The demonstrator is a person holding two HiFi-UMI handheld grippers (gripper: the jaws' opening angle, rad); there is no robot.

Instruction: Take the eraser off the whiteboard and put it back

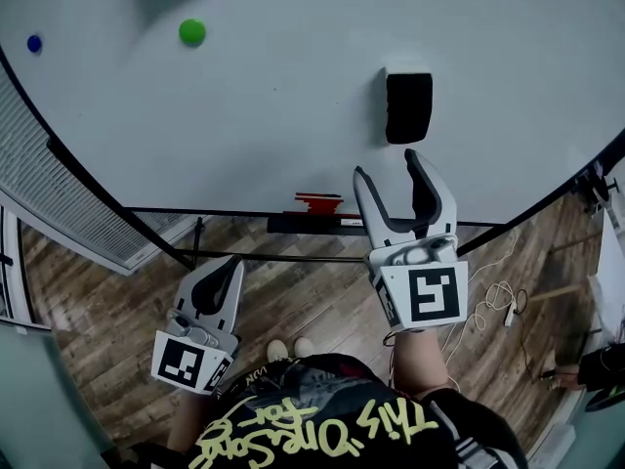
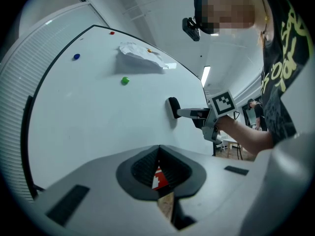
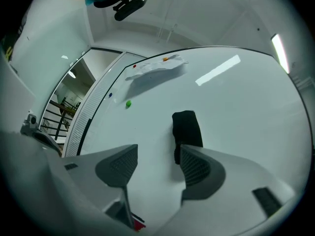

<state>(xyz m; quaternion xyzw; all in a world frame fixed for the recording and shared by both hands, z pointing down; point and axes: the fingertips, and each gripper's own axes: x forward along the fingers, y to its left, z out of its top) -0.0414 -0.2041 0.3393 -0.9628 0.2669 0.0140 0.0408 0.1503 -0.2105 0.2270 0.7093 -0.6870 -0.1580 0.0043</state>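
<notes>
Clinging to the whiteboard [image 1: 264, 115] with no ledge under it, the eraser [image 1: 408, 107] sits upright on the bare surface, right of centre and well apart from the green magnet [image 1: 192, 31] and the crumpled sheet of paper [image 2: 141, 56] higher up. It is a dark, oblong block, and it probably stays up by a magnet in its back.

The right claw [image 1: 389, 166] is released, with its jaws spread. It hangs just below the eraser in the head view. In the right gripper view, the eraser lies ahead of the gap and a little toward the right-hand jaw, whose tip overlaps its lower end. Nothing is between the jaws yet. The left claw [image 1: 227, 267] is clenched on nothing and held low over the wooden floor, away from the board.

The eraser looks light and fairly stiff in the body. Its wiping face is likely soft and slightly compressible. The best hold seems to be across the two long, narrow sides near the middle, with the jaws closed squarely. A grip at one end could let the eraser pivot. The magnet would likely resist and then let go suddenly, so peeling or tilting an edge away should go more smoothly than a straight pull. The board's slick face may let the eraser slide if it is nudged sideways.
</notes>
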